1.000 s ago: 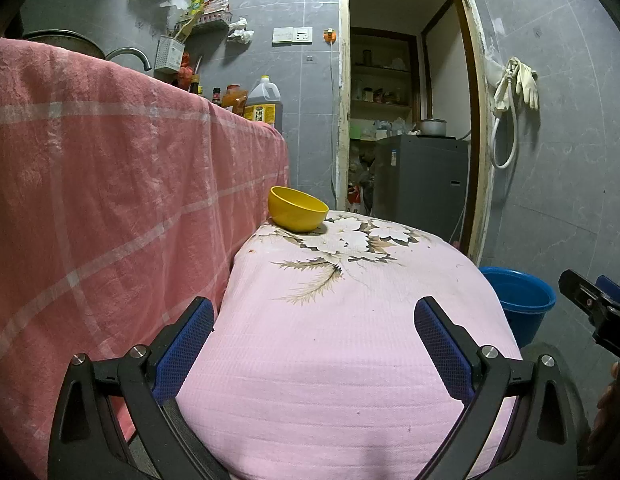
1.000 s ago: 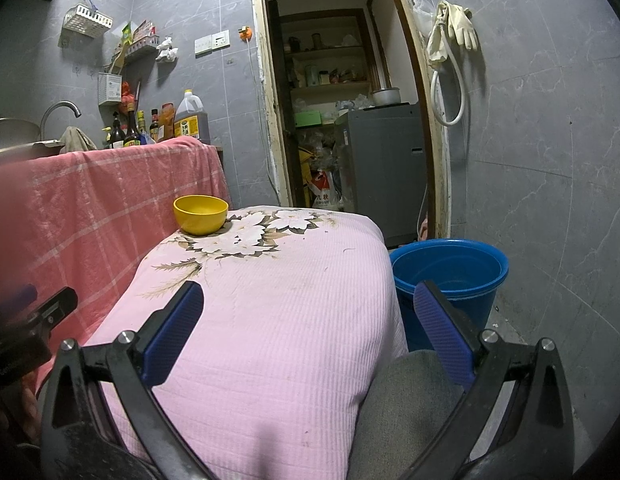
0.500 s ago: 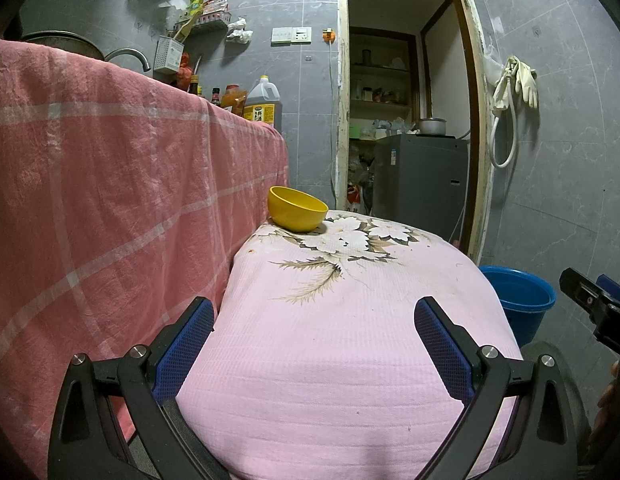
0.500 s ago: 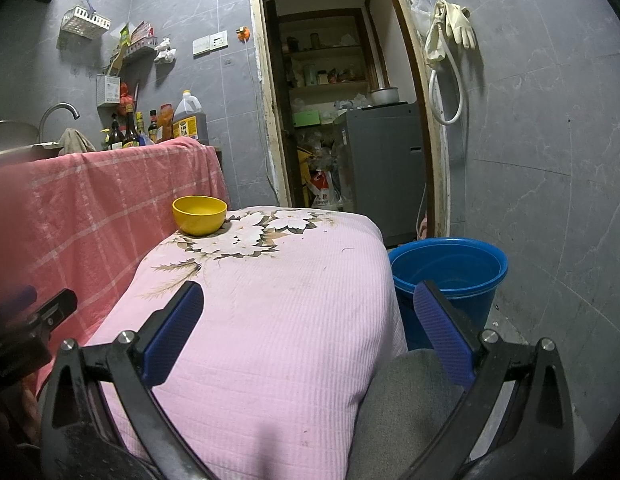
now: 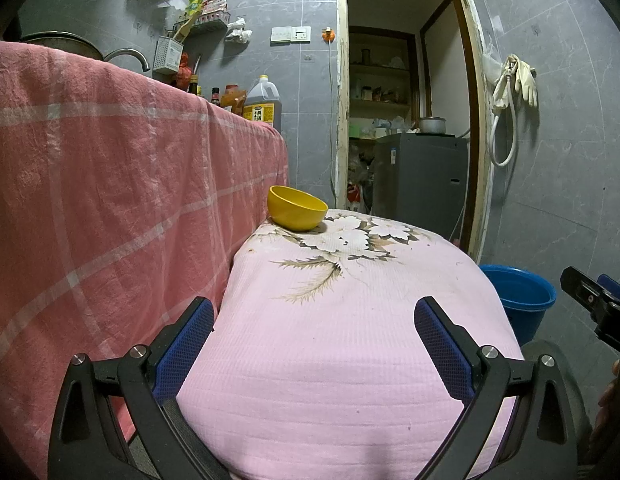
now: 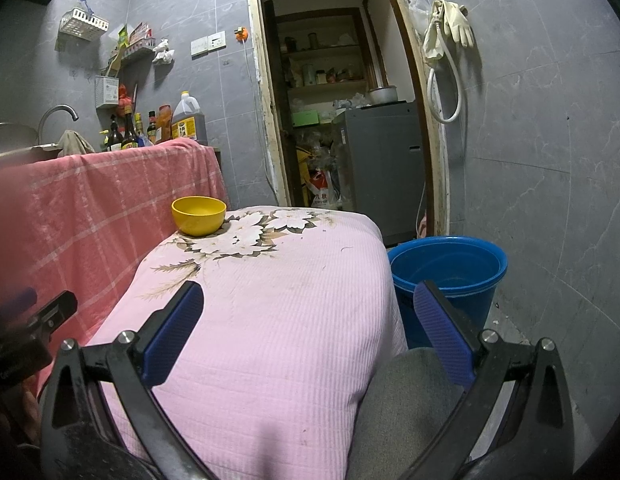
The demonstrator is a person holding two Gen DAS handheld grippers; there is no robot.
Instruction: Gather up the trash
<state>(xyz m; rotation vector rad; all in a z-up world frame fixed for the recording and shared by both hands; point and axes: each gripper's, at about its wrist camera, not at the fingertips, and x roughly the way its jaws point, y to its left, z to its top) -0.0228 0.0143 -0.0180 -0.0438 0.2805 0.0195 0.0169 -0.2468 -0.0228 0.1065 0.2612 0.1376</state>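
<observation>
A yellow bowl (image 5: 297, 213) (image 6: 198, 215) stands at the far left corner of a table under a pink flowered cloth (image 5: 350, 340) (image 6: 270, 312). A blue bucket (image 6: 448, 276) (image 5: 518, 300) stands on the floor to the table's right. My left gripper (image 5: 314, 344) hangs open over the near end of the cloth, nothing between its blue pads. Held wide open too, my right gripper (image 6: 308, 330) hovers above the near right edge, level with the bucket. No loose trash shows on the cloth.
A counter draped in red checked cloth (image 5: 110, 200) runs along the left, with bottles (image 6: 130, 132) and an oil jug (image 5: 263, 104) on top. An open doorway (image 5: 406, 120) leads to a grey appliance (image 6: 380, 164). A grey tiled wall (image 6: 550, 160) closes the right.
</observation>
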